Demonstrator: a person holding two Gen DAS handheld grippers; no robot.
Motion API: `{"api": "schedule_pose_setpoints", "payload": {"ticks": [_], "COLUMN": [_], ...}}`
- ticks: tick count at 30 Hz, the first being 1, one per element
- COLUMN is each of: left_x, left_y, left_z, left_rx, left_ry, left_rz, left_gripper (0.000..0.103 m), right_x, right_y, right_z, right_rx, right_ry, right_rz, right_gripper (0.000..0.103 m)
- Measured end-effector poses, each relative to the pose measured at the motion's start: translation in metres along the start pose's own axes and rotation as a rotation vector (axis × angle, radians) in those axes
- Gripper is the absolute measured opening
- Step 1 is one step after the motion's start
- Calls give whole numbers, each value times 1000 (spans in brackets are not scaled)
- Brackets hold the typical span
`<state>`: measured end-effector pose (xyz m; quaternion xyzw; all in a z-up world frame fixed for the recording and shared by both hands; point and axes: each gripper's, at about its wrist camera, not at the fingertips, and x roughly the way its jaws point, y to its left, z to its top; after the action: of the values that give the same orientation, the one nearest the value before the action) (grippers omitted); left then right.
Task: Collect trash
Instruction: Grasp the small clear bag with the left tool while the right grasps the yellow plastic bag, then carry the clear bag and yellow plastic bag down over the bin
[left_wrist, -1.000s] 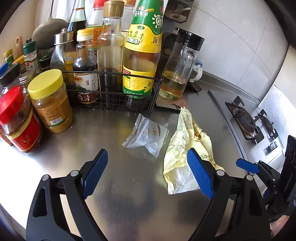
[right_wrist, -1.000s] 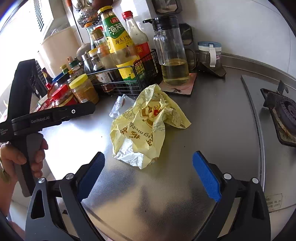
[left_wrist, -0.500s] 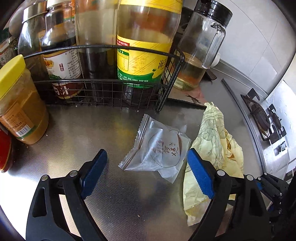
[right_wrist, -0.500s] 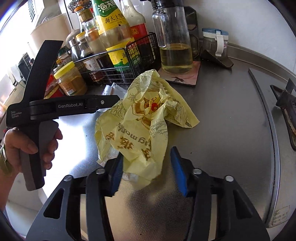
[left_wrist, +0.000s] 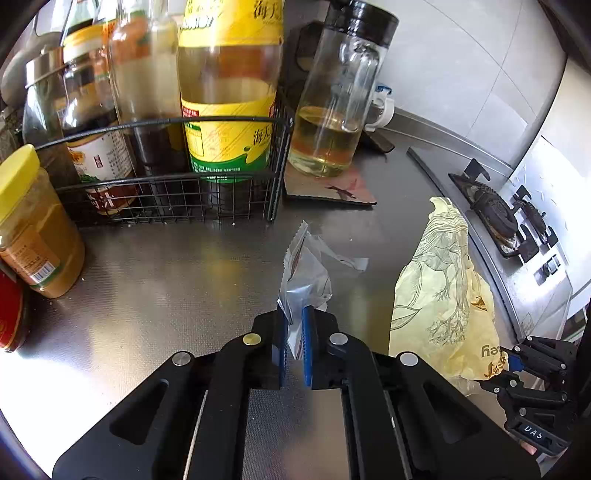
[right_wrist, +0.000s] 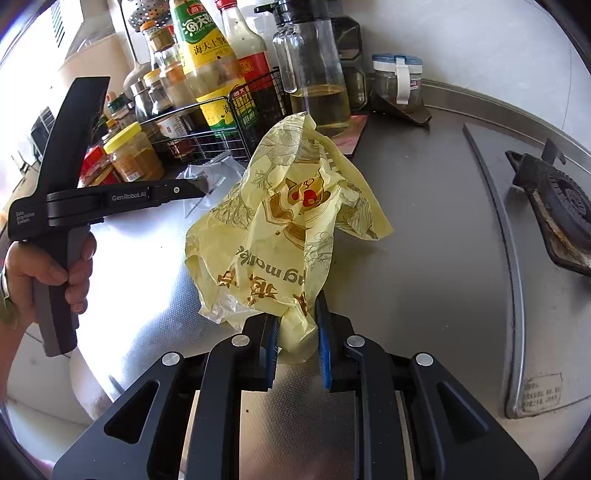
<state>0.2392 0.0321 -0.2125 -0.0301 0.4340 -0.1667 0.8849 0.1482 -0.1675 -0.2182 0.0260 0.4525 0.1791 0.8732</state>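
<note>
Steel bench (left_wrist: 155, 280) carrying jars, a wire rack (left_wrist: 177, 192) of bottles, then the trash. Left hand-held gripper (left_wrist: 293, 341) pinching shut on the clear wrapper (left_wrist: 306, 269), crumpling it upward off the bench, likely for lifting away. Right hand-held gripper (right_wrist: 297, 343) closing on the yellow bag (right_wrist: 291, 221), bottom edge bunching between the pads. Both tilting steeply downward, left one gripped by a hand (right_wrist: 51, 269).

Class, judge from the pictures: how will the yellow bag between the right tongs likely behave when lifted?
The yellow bag, crumpled and thin, will probably droop limply. It looks light, so it should rise easily. The right tongs, closing, pinch only one bunched corner, so the film might slip.
</note>
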Motion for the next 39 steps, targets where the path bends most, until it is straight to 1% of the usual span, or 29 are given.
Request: {"api": "schedule_pose_setpoints", "payload": {"ticks": [5, 13, 20, 25, 29, 32, 36, 39], "left_x": [-39, -106, -165, -186, -193, -193, -184, -171], "left_y": [-19, -51, -78, -98, -112, -120, -123, -125], "left_z": [-7, -32, -69, -100, -127, -150, -180, -204], "left_rx": [20, 41, 61, 80, 94, 106, 85, 72], "left_ry": [-52, -116, -152, -143, -112, -83, -7, 50], "left_rz": [-5, -16, -33, -30, -41, -31, -49, -56], "left_gripper": [5, 5, 5, 5, 5, 6, 5, 5], "right_x": [-28, -80, -130, -163, -179, -182, -181, -172], "right_y": [-3, 1, 6, 11, 11, 10, 4, -1], "right_z": [-9, -22, -50, -79, -106, -131, -167, -192], "right_rx": [-2, -18, -51, -85, -93, -108, -106, -108], "right_ry": [-36, -107, -127, -119, -76, -24, 68, 150], "right_rz": [-13, -29, -20, -5, 39, 71, 109, 116], "right_gripper": [19, 19, 19, 19, 19, 19, 19, 19]}}
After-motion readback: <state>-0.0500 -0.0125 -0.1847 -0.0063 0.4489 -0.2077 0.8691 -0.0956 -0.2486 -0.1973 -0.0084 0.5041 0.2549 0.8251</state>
